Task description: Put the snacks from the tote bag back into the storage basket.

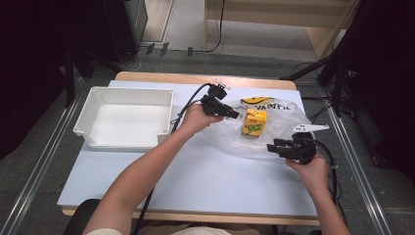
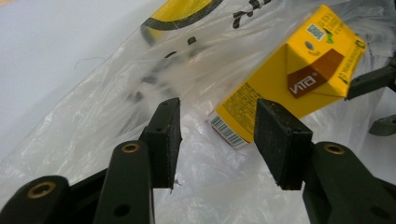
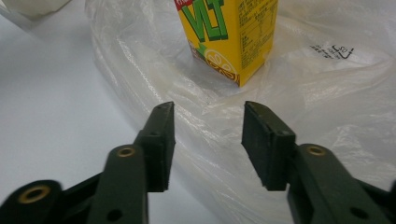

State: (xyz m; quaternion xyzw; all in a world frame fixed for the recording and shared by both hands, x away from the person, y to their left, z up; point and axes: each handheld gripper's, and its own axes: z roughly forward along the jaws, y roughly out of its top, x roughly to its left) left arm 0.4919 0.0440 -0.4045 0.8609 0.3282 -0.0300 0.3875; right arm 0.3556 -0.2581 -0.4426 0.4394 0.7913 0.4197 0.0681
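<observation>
Both the left gripper [image 1: 234, 114] and right gripper [image 1: 272, 147] gape empty beside the yellow carton [image 1: 254, 122] standing on the plastic bag [image 1: 288, 120], its barcode [image 2: 227, 132] seen from the left gripper view.

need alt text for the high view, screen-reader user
A yellow drink carton stands upright on a clear plastic bag spread on a pale table, with the left gripper and the right gripper open on either side of it, gripping nothing. A white tray sits at the table's left.

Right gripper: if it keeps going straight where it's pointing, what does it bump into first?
Probably the clear plastic bag lying just ahead of the right gripper; beyond it stands the yellow drink carton.
</observation>
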